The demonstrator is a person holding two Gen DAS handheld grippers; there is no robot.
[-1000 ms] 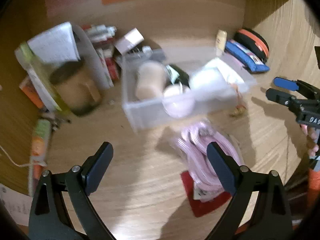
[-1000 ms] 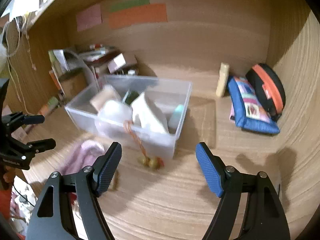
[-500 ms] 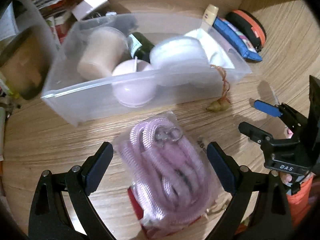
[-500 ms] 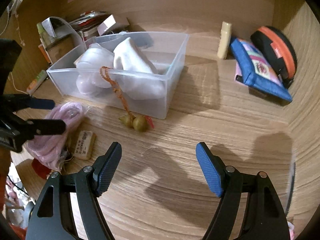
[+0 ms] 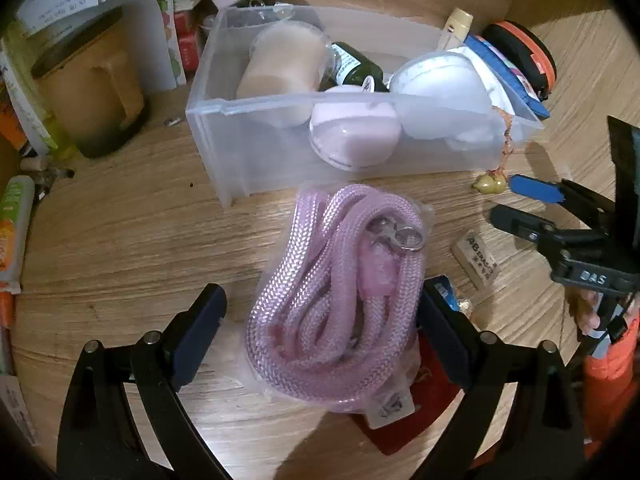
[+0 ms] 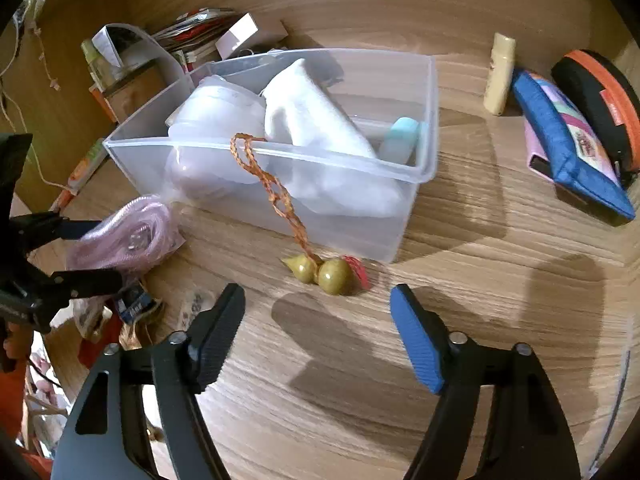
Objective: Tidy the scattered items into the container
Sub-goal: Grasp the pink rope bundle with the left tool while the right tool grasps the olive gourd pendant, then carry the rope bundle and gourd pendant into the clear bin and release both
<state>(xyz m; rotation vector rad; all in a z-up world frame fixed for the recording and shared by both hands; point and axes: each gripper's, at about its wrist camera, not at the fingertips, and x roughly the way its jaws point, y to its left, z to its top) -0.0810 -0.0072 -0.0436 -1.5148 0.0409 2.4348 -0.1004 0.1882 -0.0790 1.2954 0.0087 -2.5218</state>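
I see my left gripper (image 5: pixel 320 328) with its jaws spread wide around the pink rope in its plastic bag (image 5: pixel 340 300), which lies on the wooden desk (image 5: pixel 120 232) just in front of the clear container (image 5: pixel 320 152); I cannot tell if the pads touch the bag. My right gripper (image 6: pixel 318 332) is open with nothing between the jaws, which have just been closing a little. The olive gourd charm (image 6: pixel 324 272) lies just ahead of it, and its orange cord (image 6: pixel 272 188) hangs over the container's rim. In the container I see a beige cup (image 5: pixel 284 68), a dark bottle (image 5: pixel 356 68), a pale pink round case (image 5: pixel 352 136), white pieces and a light blue thing (image 6: pixel 400 140). A red item (image 5: pixel 412 412) is mostly hidden under the bag.
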